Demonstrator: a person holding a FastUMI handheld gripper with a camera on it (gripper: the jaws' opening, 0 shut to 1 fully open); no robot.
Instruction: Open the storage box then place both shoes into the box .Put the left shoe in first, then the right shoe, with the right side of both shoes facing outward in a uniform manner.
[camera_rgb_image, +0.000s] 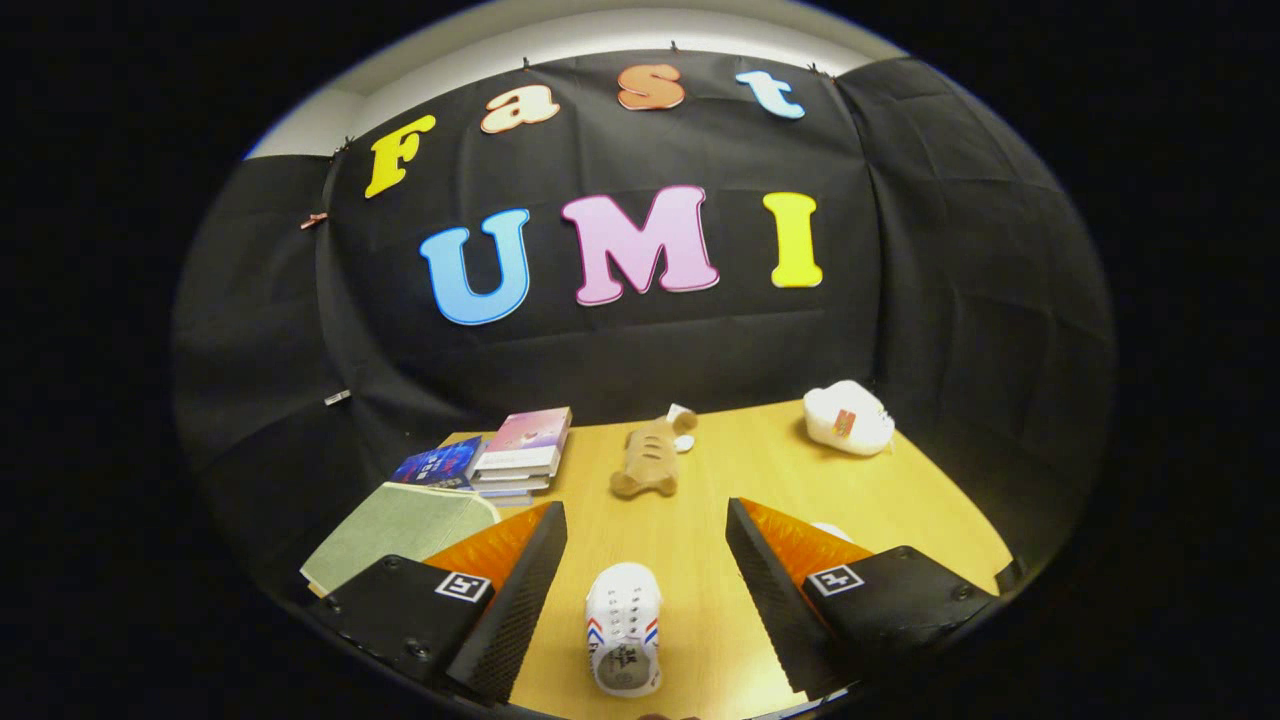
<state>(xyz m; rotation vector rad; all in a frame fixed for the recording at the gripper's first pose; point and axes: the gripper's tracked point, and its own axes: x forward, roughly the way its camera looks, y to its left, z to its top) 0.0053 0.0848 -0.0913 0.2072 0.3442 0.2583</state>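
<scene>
A small white shoe (624, 640) with red and blue stripes lies on the wooden table (740, 480), toe pointing away, between my two fingers. My gripper (646, 560) is open above it, and neither finger touches the shoe. A sliver of something white (832, 530) peeks out behind the right finger; I cannot tell what it is. A flat green box (400, 530) lies to the left, partly hidden behind the left finger.
A stack of books (520, 455) sits beyond the green box at the back left. A tan plush toy (648, 460) lies in the middle beyond the fingers. A white plush item (848, 418) rests at the back right by the black cloth wall.
</scene>
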